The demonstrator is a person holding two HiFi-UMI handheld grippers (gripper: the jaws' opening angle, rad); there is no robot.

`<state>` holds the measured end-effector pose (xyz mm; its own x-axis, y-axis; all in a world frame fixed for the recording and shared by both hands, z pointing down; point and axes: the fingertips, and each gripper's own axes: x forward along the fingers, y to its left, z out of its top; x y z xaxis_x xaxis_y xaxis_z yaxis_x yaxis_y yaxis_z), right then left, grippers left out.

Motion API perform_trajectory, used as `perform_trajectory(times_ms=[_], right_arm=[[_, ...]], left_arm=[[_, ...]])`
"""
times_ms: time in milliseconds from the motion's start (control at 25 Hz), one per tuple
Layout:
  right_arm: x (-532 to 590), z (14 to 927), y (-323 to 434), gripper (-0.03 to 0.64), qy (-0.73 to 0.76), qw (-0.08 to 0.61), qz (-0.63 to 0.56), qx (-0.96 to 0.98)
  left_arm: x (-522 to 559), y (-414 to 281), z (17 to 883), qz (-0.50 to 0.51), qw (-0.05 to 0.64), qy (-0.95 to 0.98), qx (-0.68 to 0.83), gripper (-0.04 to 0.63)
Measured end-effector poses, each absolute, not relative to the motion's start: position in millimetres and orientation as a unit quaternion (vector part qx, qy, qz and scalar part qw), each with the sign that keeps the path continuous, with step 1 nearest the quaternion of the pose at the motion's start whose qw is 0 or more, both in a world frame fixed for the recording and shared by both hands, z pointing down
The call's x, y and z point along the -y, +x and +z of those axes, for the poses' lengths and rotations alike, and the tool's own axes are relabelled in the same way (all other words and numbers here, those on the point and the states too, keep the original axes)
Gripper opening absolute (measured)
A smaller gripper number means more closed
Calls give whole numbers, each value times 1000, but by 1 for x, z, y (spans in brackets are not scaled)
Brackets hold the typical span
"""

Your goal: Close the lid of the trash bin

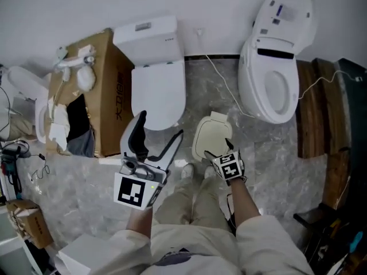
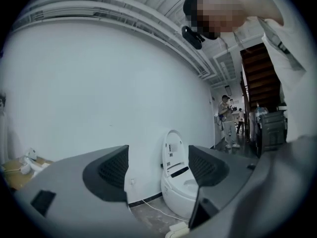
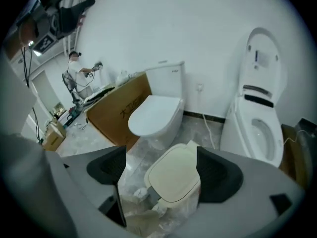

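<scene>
The trash bin [image 1: 211,136] is a small cream pedal bin standing on the marble floor in front of my feet. Its lid [image 3: 174,173] lies flat over the top, with a crumpled clear liner [image 3: 148,217] sticking out at the front. My right gripper [image 1: 218,149] hangs above the bin's near edge and points steeply down at it. It is open, and in the right gripper view the lid shows in the gap between the pads without touching them. My left gripper [image 1: 161,125] is raised at the left, open and empty. It points level at the white wall [image 2: 99,93].
A white toilet [image 1: 157,90] with its seat cover down stands behind the bin. A second toilet [image 1: 275,67] with its lid raised stands at the right, and a cable [image 1: 226,87] runs across the floor between them. A cardboard box [image 1: 94,90] is at the left, dark wooden steps [image 1: 318,113] at the right. People [image 2: 229,120] stand far off.
</scene>
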<state>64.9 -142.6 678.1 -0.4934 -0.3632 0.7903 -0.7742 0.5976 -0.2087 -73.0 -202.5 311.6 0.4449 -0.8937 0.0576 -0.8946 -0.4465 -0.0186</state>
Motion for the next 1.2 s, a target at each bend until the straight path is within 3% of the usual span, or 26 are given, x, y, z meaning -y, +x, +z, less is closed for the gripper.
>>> perform_trajectory(times_ms=[160, 400, 560, 720, 800, 1000, 1200], right_arm=[[195, 563, 84, 451, 424, 295, 208, 831], [197, 372, 95, 437, 490, 123, 116, 855], [167, 260, 103, 333, 500, 0, 48, 865], [130, 202, 111, 223, 499, -51, 1, 865], [114, 189, 115, 166, 512, -62, -12, 857], [92, 173, 122, 9, 547, -73, -36, 833], [95, 158, 123, 9, 570, -84, -76, 814]], left_arm=[[205, -68, 267, 9, -17, 847, 532, 354], [173, -73, 222, -37, -18, 848, 529, 354], [145, -74, 200, -75, -8, 848, 524, 353], [125, -62, 180, -95, -8, 866, 490, 337], [117, -57, 168, -107, -17, 872, 477, 262], [107, -47, 155, -97, -28, 870, 482, -2], [107, -39, 157, -86, -23, 867, 491, -3]])
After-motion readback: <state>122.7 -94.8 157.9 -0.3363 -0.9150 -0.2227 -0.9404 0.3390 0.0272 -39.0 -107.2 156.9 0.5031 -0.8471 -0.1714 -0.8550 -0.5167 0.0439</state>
